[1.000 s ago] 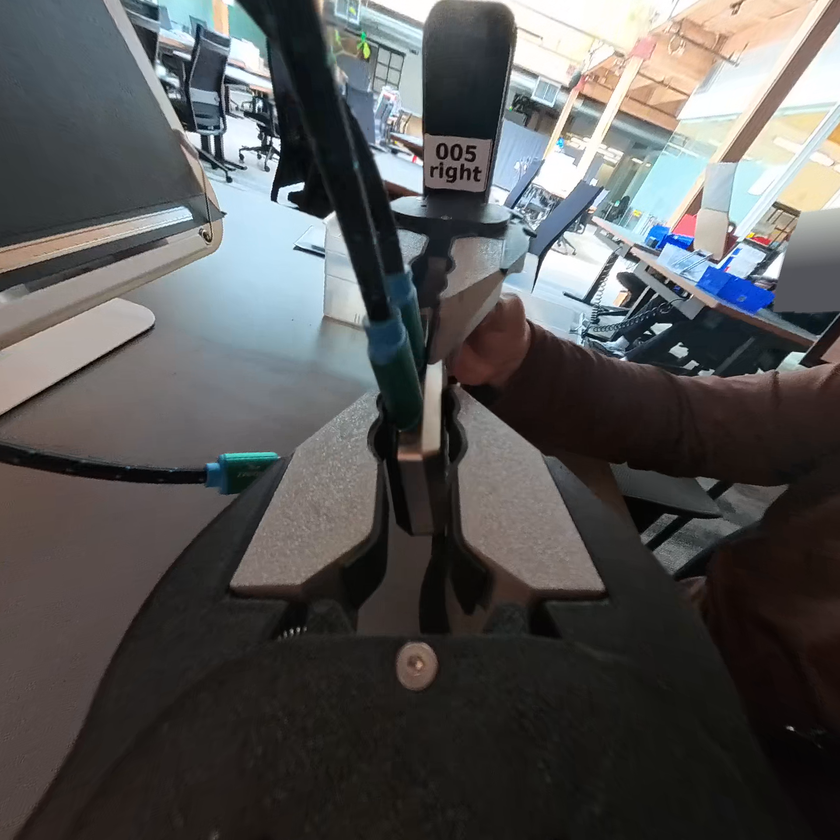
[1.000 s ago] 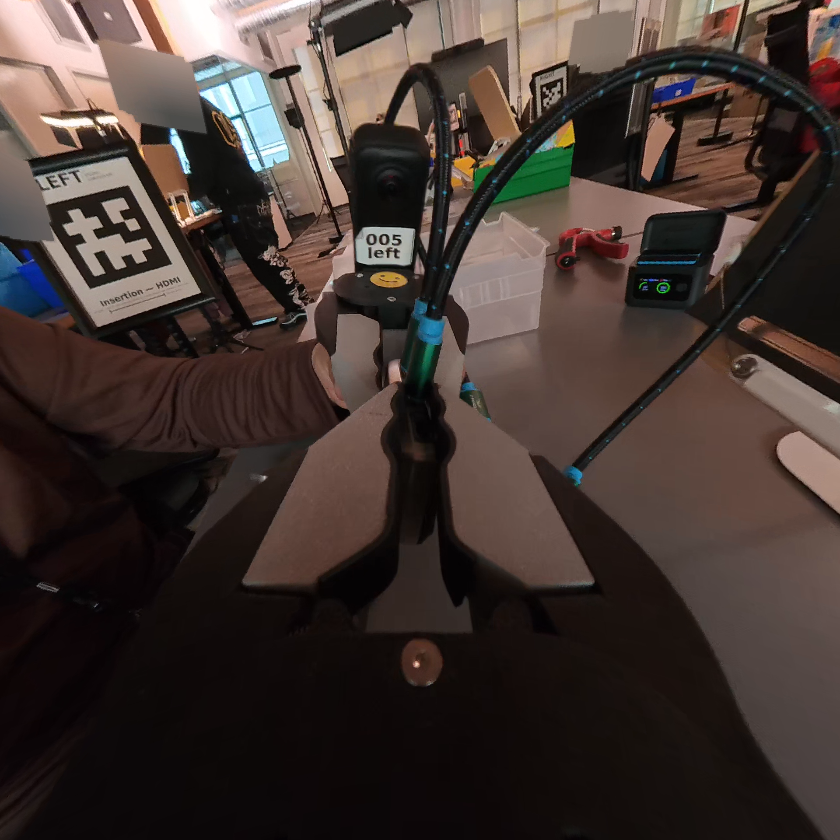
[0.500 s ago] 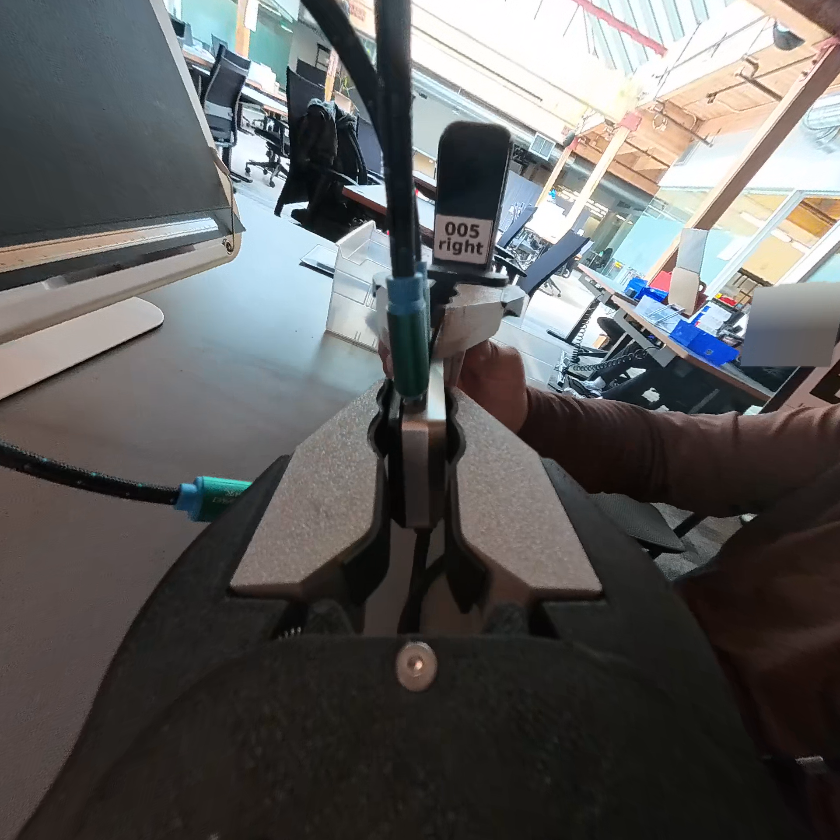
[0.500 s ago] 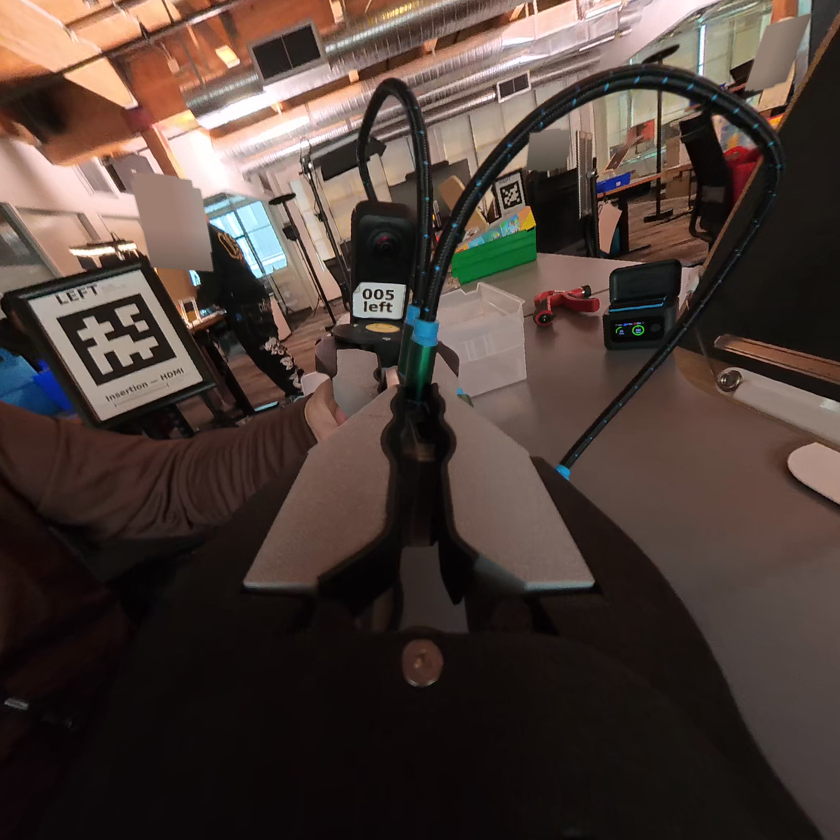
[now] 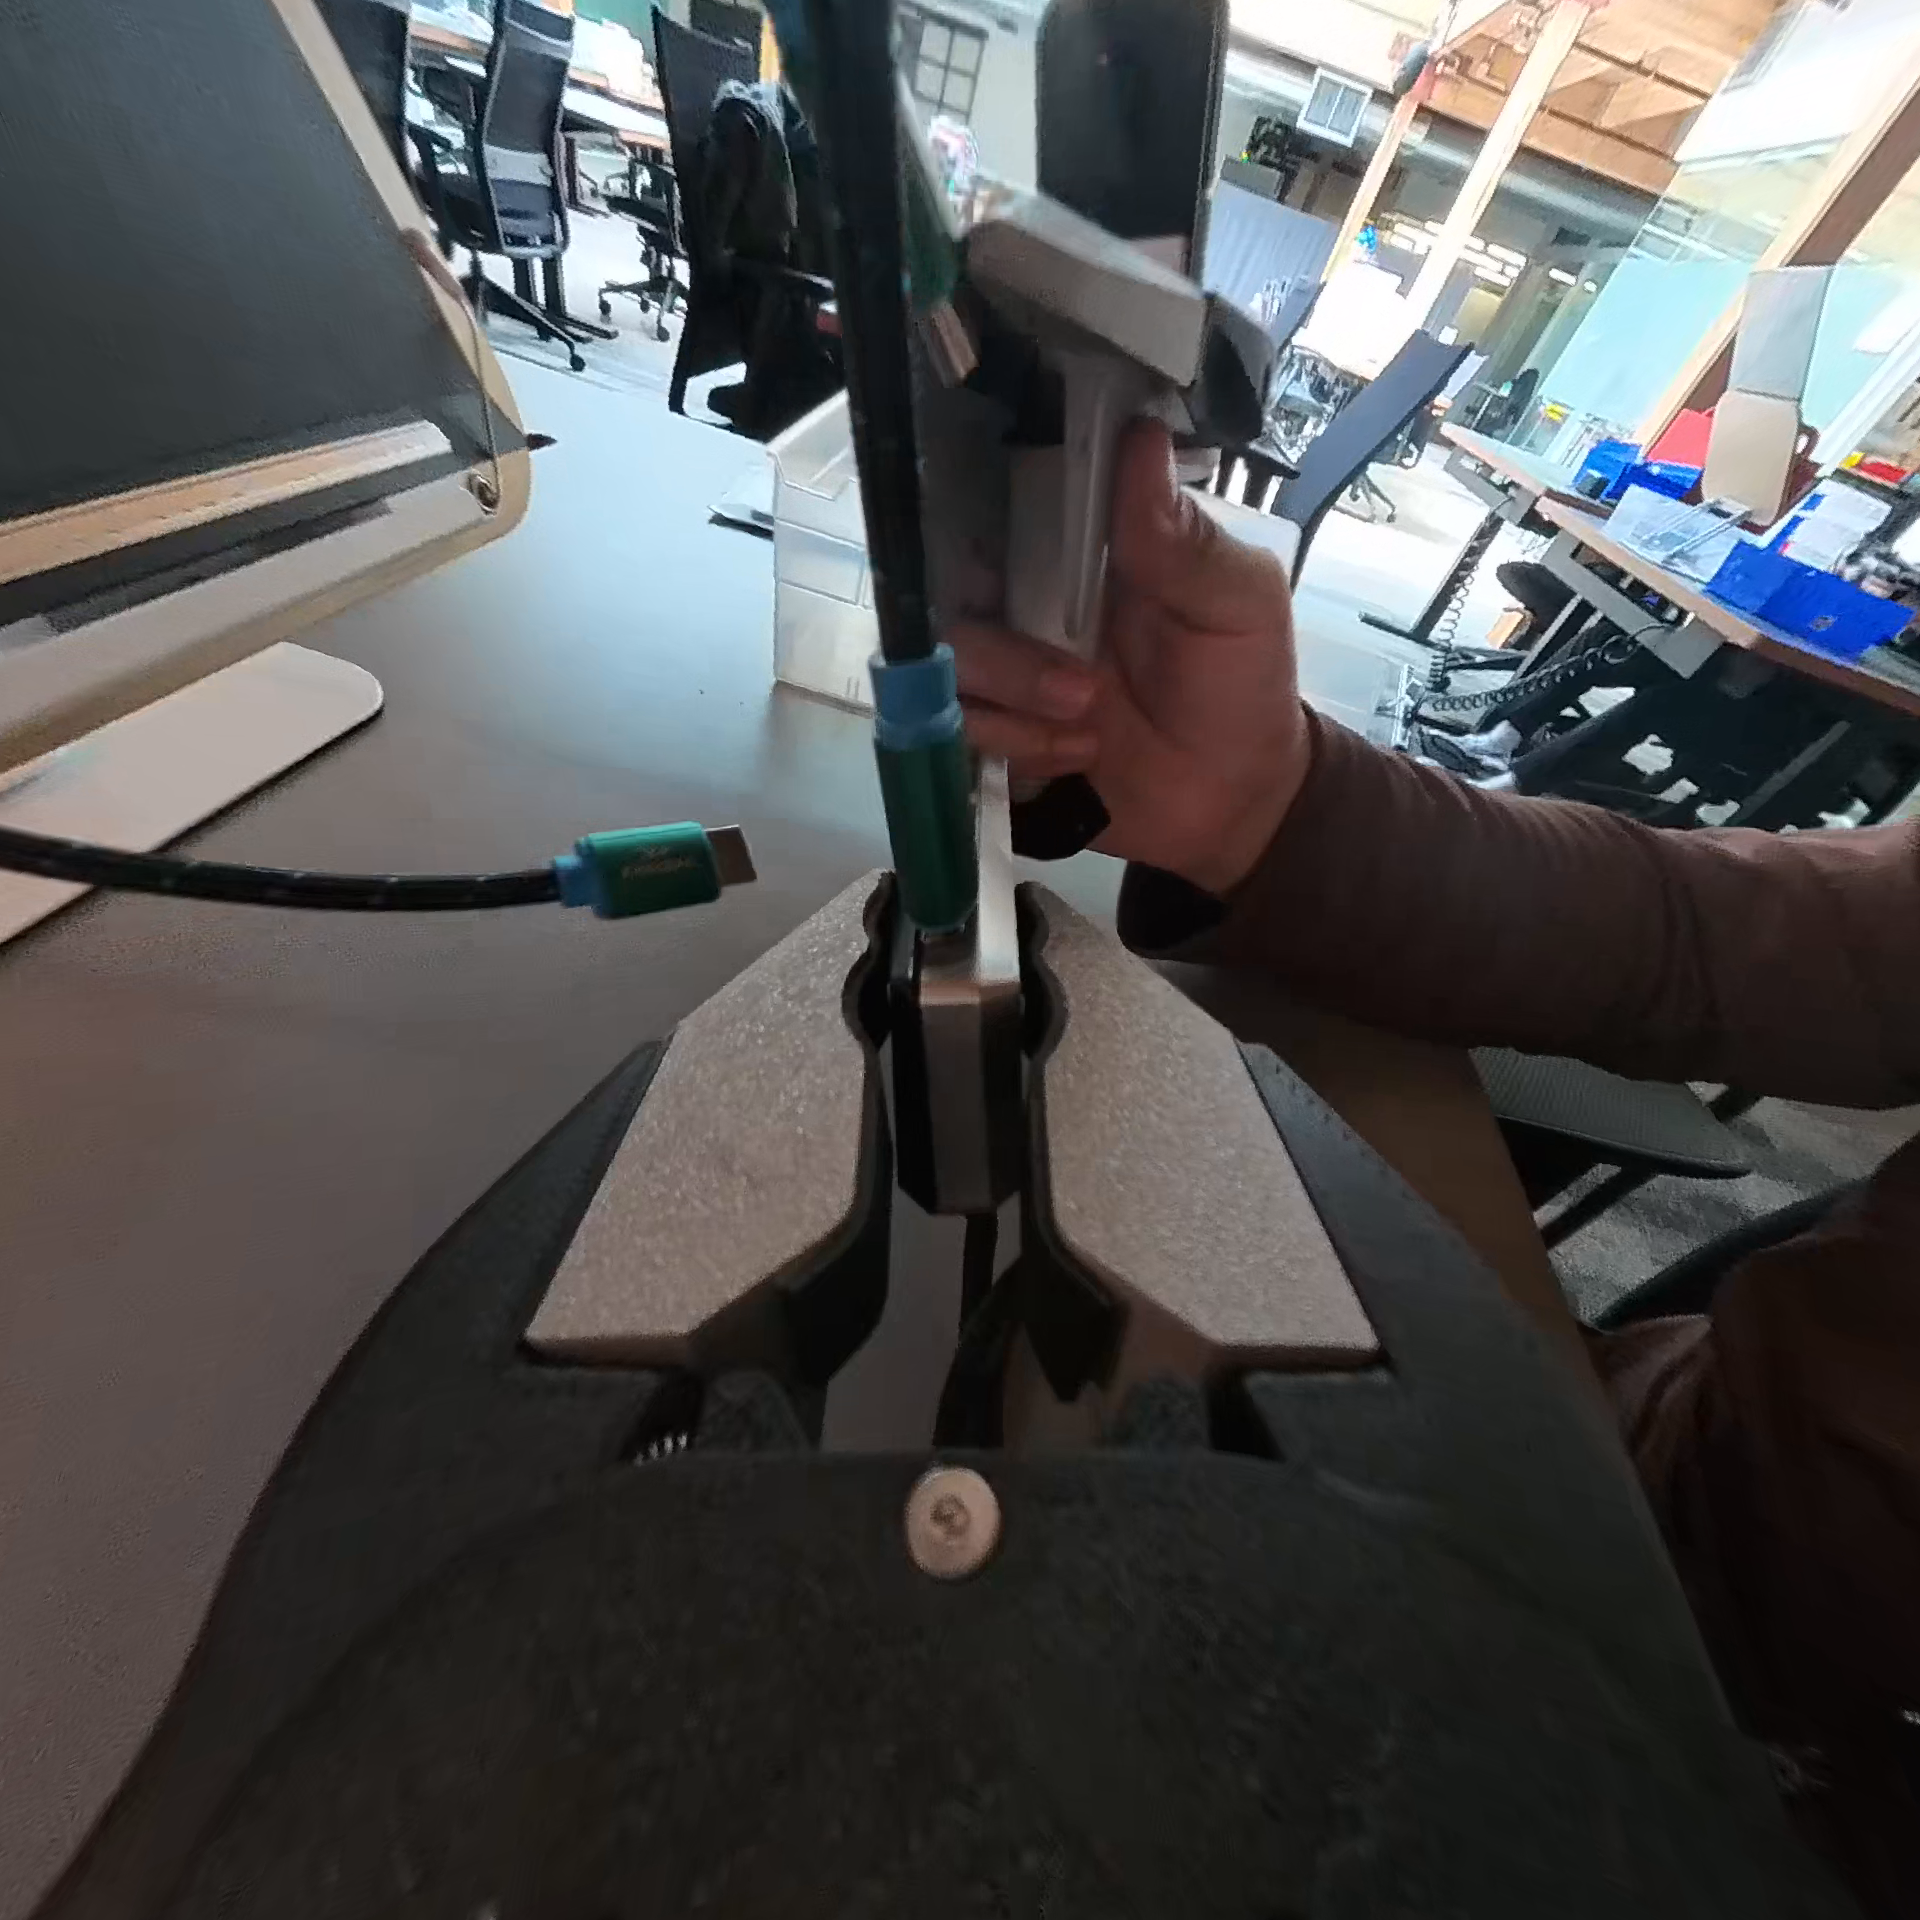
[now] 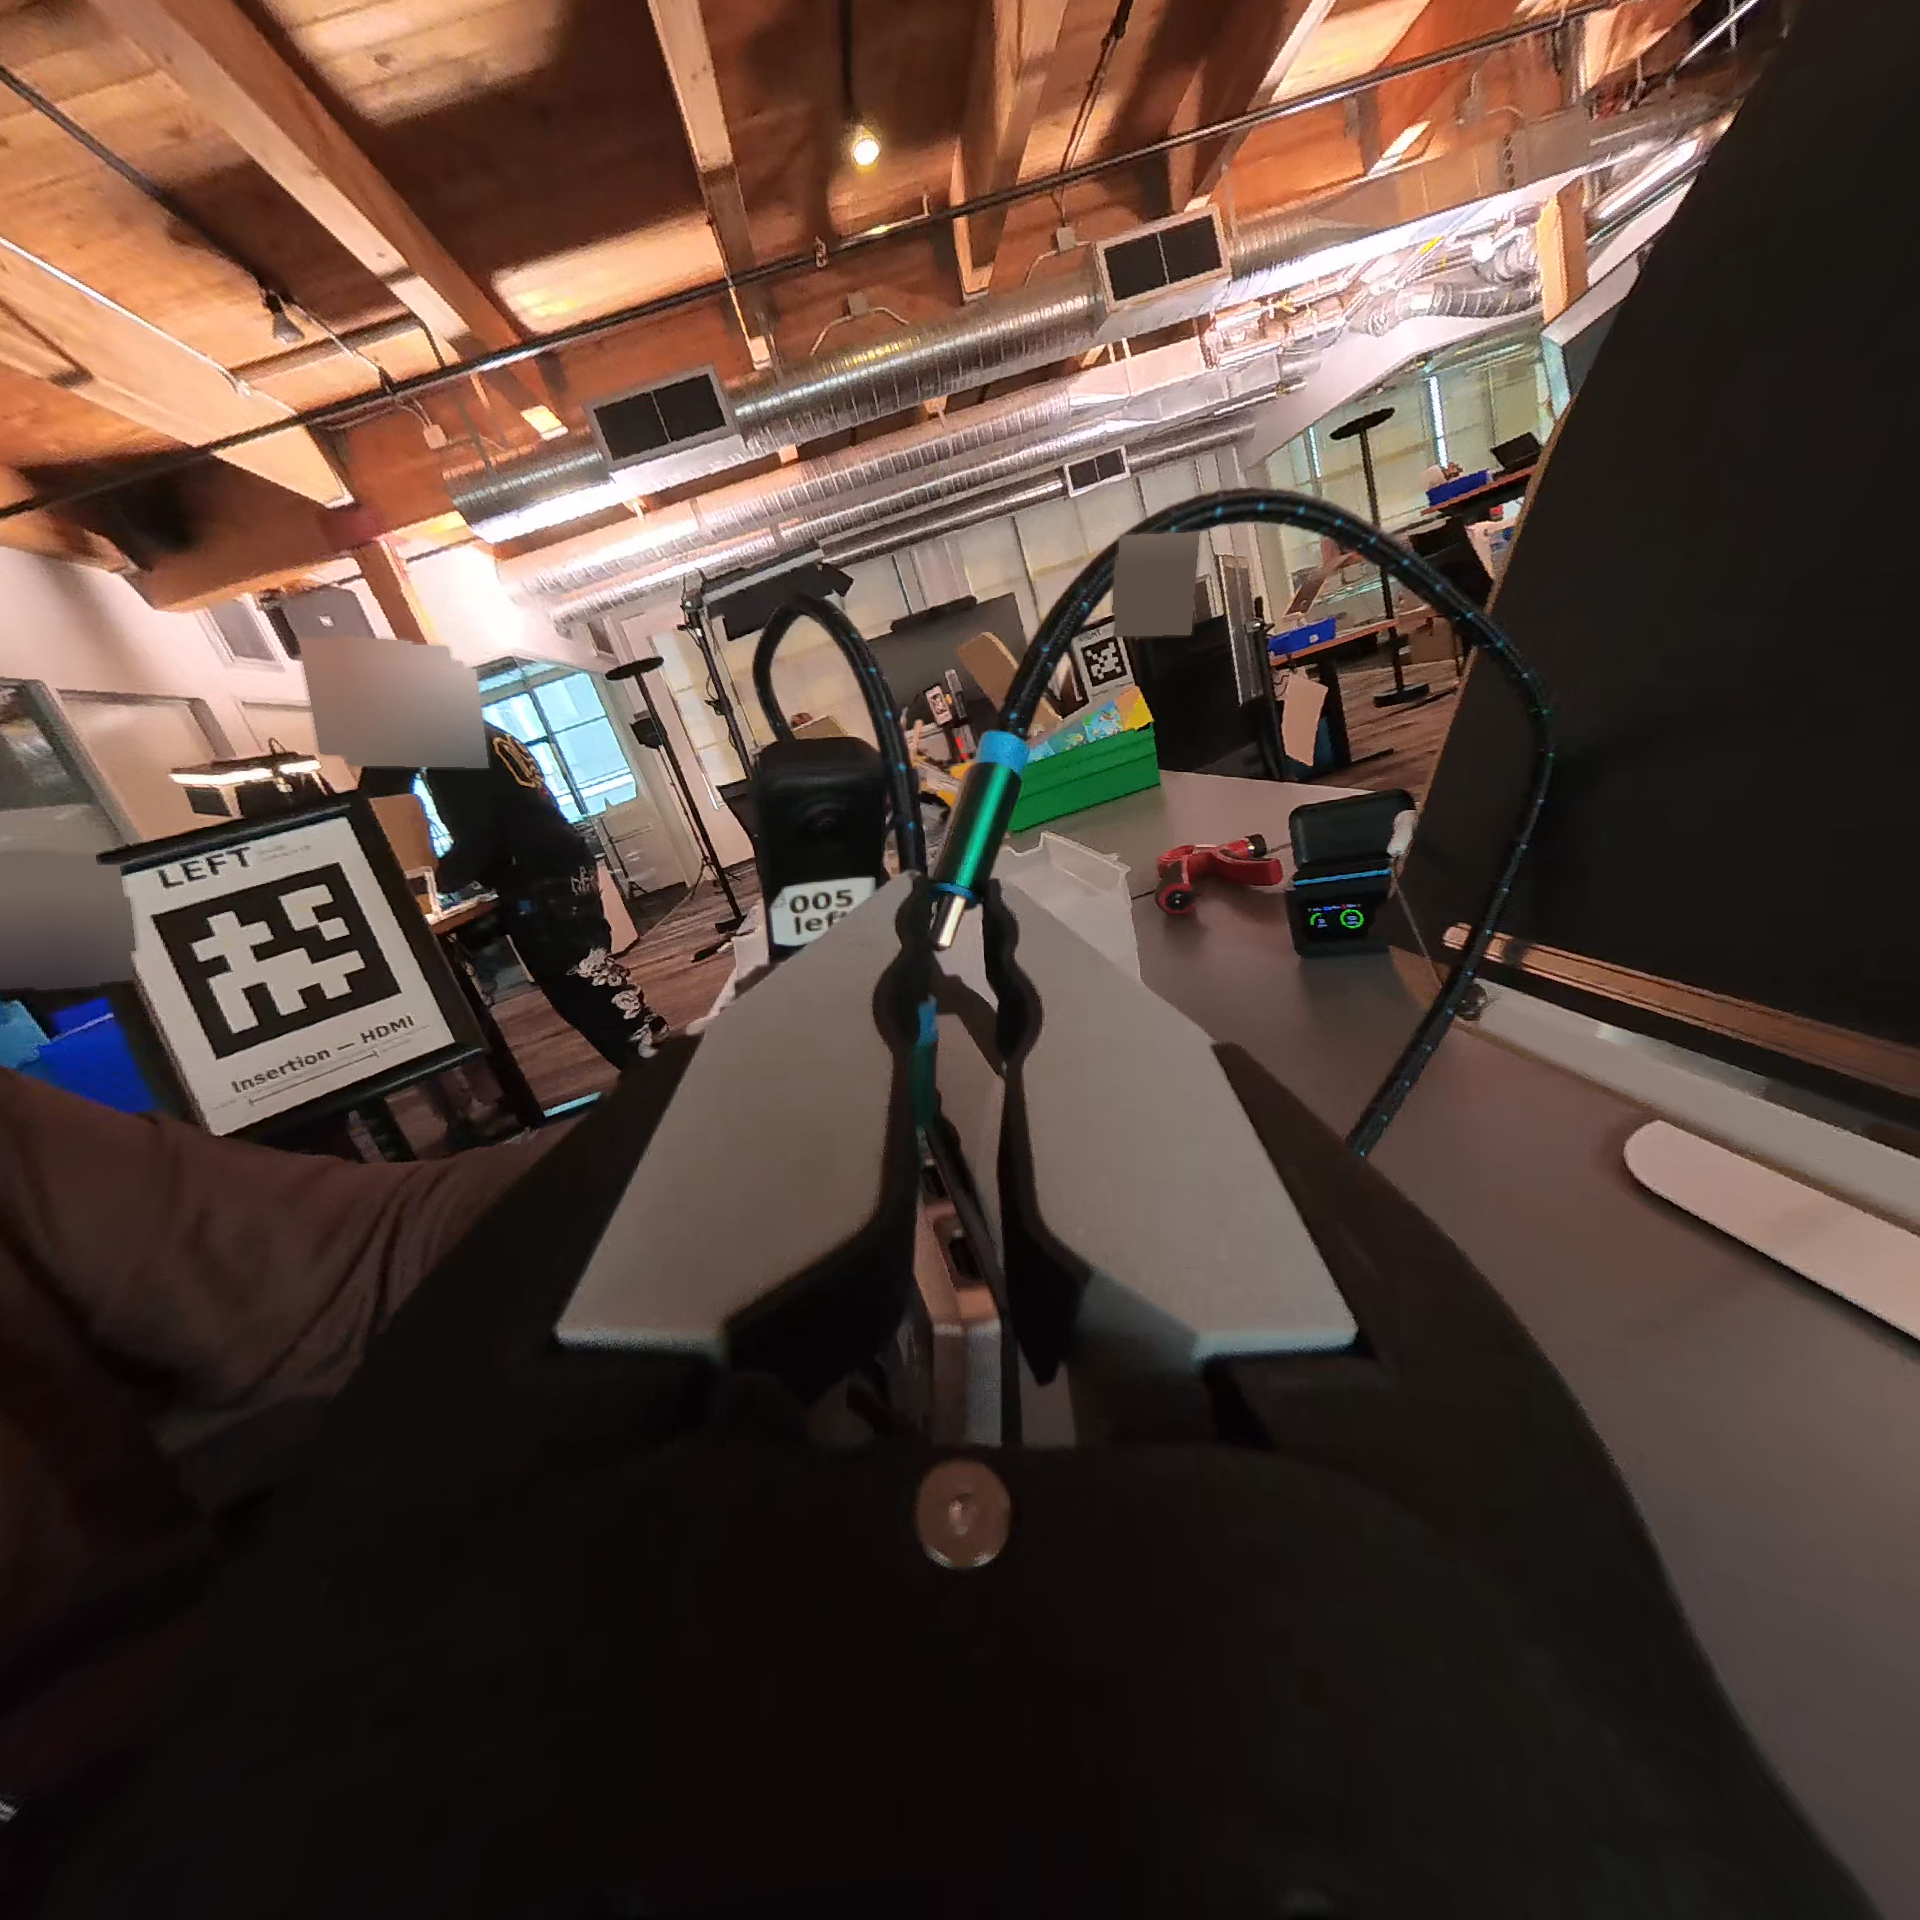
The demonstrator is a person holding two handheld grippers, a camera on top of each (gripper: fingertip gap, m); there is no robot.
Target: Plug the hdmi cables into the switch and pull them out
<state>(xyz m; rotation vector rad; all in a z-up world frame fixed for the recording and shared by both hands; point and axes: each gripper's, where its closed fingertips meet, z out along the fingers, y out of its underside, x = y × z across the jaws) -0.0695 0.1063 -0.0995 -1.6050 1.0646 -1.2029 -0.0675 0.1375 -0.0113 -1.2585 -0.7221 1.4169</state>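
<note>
My left gripper (image 5: 956, 914) is shut on the thin grey HDMI switch (image 5: 961, 1070), held edge-up above the dark table (image 5: 312, 1143). One green HDMI plug (image 5: 925, 821) on a black braided cable stands in the switch's top edge. My right gripper (image 6: 956, 914) is shut on a second green HDMI plug (image 6: 982, 821), whose bare metal tip is free of the switch. In the left wrist view the right gripper (image 5: 997, 374) is above the switch, held by a hand. In the right wrist view the switch (image 6: 966, 1299) shows low between my fingers. A third green plug (image 5: 655, 868) lies loose on the table.
A monitor (image 5: 208, 312) with a white foot stands at the left of the table. A clear plastic box (image 5: 821, 582) sits behind the grippers. A red tool (image 6: 1216, 868), a small black device (image 6: 1340, 883) and a green bin (image 6: 1091, 769) lie farther off. A marker sign (image 6: 281, 966) stands beside the table. My right fingertips sit around 9 cm from my left ones. Left tips and right tips are each some 25 cm from the monitor (image 5: 208, 312).
My right gripper has pulled its green plug out of the switch and lifted it up and away. My left gripper still holds the switch with one plug in it.
</note>
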